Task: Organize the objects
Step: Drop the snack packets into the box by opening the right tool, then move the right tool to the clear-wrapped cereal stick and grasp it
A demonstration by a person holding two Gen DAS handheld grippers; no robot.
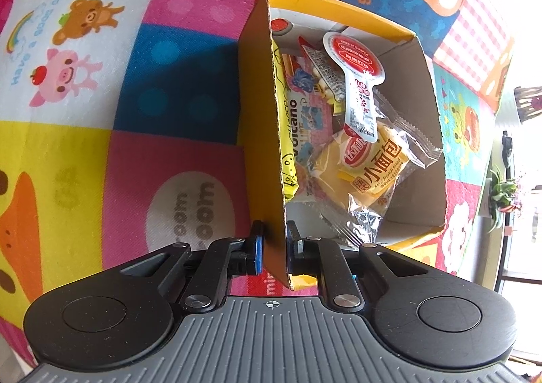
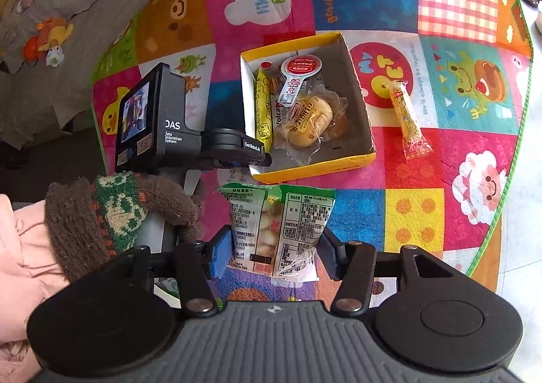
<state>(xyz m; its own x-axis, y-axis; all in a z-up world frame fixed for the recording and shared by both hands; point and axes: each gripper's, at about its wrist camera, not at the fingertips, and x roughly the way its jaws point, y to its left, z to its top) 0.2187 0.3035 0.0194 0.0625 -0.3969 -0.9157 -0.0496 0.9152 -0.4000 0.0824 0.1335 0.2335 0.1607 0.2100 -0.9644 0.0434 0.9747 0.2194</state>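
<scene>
A yellow cardboard box [image 1: 261, 132] [image 2: 355, 159] stands open on the colourful play mat. It holds a mini French bread packet [image 1: 369, 166] [image 2: 308, 125], a white and red sauce sachet [image 1: 359, 84] [image 2: 294, 78] and a yellow Volcano snack bar [image 1: 289, 132] [image 2: 264, 108]. My left gripper [image 1: 275, 244] [image 2: 250, 149] is shut on the box's near side wall. My right gripper [image 2: 274, 247] is shut on a green and white snack bag [image 2: 281, 227] and holds it in front of the box. A yellow snack stick [image 2: 408, 118] lies on the mat right of the box.
The play mat [image 2: 416, 223] ends at a green edge on the right with white floor beyond. A grey blanket with soft toys [image 2: 50, 34] lies at the far left. A gloved hand [image 2: 118, 213] holds the left gripper. A potted plant [image 1: 504, 193] stands off the mat.
</scene>
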